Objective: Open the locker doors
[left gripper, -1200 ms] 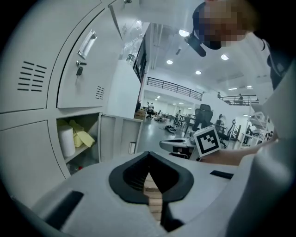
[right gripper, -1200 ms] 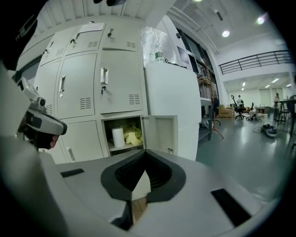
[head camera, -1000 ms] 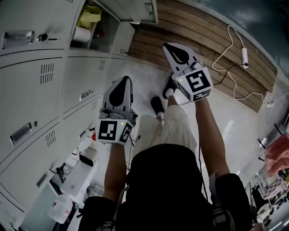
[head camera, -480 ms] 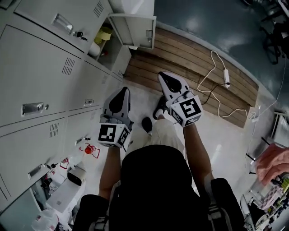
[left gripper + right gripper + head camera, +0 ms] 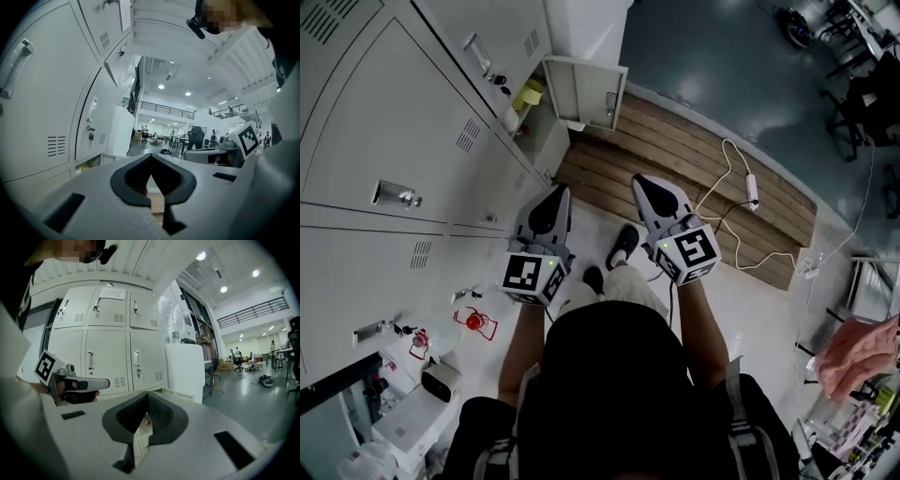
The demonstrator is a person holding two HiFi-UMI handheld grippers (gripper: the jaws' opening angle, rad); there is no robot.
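A bank of grey lockers (image 5: 384, 122) fills the left of the head view, its doors shut with metal handles (image 5: 397, 194). One lower door (image 5: 586, 94) stands open, with a yellow thing (image 5: 528, 96) inside. My left gripper (image 5: 560, 190) is held level beside the lockers, apart from them, shut on nothing (image 5: 151, 157). To its right is my right gripper (image 5: 639, 180), also shut and empty (image 5: 147, 393). The right gripper view faces shut locker doors (image 5: 108, 348) and shows the left gripper (image 5: 77, 383).
A wooden platform (image 5: 703, 216) lies along the floor ahead with a white cable and adapter (image 5: 750, 192) on it. Red items (image 5: 473, 322) and white boxes (image 5: 412, 422) clutter the floor at the lower left. A pink cloth (image 5: 862, 356) shows at the right edge.
Both grippers have risen, still shut and side by side. The floor looks farther off, and higher locker rows have come into the head view.
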